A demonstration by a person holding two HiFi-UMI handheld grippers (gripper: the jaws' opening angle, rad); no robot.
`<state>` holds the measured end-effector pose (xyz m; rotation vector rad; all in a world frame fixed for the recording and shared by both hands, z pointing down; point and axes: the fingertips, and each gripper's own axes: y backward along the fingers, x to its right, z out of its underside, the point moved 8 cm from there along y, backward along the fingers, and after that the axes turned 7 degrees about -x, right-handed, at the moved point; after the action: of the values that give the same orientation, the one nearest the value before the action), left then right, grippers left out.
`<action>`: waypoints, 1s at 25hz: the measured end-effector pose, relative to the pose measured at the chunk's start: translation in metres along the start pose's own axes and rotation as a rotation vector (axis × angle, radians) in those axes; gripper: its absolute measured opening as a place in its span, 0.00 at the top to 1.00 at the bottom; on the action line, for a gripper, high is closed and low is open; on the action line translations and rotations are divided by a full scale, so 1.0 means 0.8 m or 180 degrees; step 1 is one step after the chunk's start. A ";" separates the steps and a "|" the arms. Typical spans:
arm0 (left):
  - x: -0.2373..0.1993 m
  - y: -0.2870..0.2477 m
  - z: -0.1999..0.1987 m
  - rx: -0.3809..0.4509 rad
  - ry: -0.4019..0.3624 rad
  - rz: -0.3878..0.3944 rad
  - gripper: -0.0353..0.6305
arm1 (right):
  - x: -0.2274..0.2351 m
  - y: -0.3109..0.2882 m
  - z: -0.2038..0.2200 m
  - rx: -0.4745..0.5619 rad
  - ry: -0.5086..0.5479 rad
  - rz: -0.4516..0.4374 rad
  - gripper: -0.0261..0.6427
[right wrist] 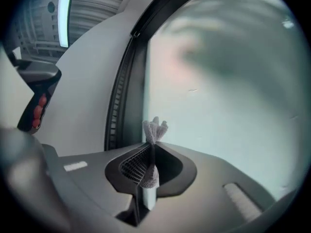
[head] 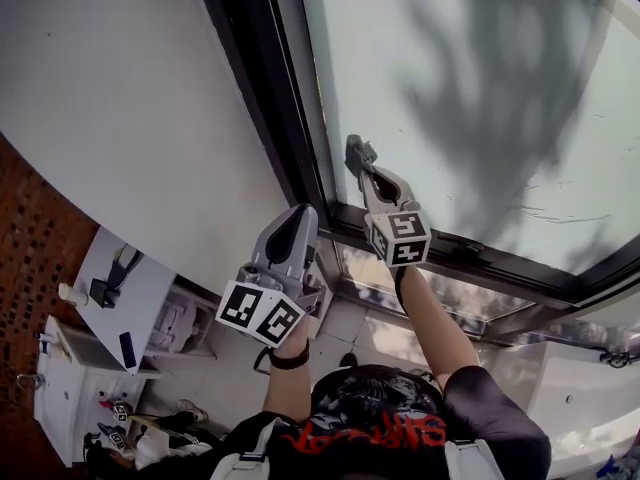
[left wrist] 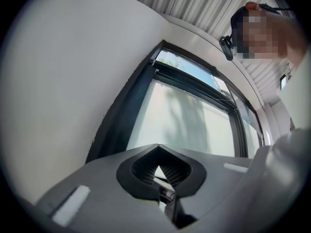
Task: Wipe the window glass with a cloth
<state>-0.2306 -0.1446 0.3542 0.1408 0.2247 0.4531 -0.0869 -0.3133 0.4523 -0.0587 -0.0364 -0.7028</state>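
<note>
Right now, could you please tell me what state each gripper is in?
Left gripper: closed, nothing between its jaws.
Right gripper: closed on the cloth.

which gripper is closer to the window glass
Right. The right gripper, pinching the cloth, has its tip at the glass beside the frame; the left gripper sits lower, off the glass.

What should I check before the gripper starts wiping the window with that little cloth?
1. Cloth pinched in the right gripper: ok, the jaws are shut on it.
2. Cloth reaches past the jaw tips: ok, though only a small tuft.
3. Cloth touching the window glass: cannot tell.
4. Left gripper empty: ok, shut on nothing.
5. Left gripper off the pane: ok, it sits low by the dark frame.
</note>
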 end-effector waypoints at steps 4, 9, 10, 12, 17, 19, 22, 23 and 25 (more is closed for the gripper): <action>0.018 -0.034 0.015 -0.0092 0.0053 0.0254 0.96 | 0.090 0.092 0.004 0.0159 -0.0040 0.0662 0.92; 0.086 -0.101 0.046 -0.0269 0.0147 0.0860 0.96 | 0.201 0.253 0.007 0.0231 -0.0196 0.1577 0.92; 0.102 -0.113 0.052 -0.0305 0.0165 0.0981 0.96 | 0.224 0.288 0.009 0.0253 -0.0244 0.1793 0.92; 0.130 -0.130 0.060 -0.0346 0.0174 0.1163 0.96 | 0.269 0.351 0.012 0.0275 -0.0311 0.2172 0.92; 0.184 -0.152 0.070 -0.0410 0.0173 0.1433 0.96 | 0.372 0.488 0.017 0.0071 -0.0437 0.3024 0.92; 0.197 -0.156 0.074 -0.0435 0.0146 0.1463 0.96 | 0.407 0.535 0.018 0.0028 -0.0501 0.3443 0.92; 0.202 -0.155 0.078 -0.0486 0.0120 0.1401 0.96 | 0.431 0.575 0.027 0.0146 -0.0706 0.3780 0.92; 0.202 -0.154 0.079 -0.0496 0.0120 0.1371 0.96 | 0.432 0.574 0.030 0.0229 -0.0771 0.3732 0.92; 0.199 -0.151 0.080 -0.0497 0.0117 0.1309 0.96 | 0.417 0.545 0.030 0.0384 -0.0746 0.3473 0.92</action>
<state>-0.0251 -0.1860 0.3642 0.0243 0.1954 0.8803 0.4492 -0.1945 0.4756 -0.0365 -0.2505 0.4002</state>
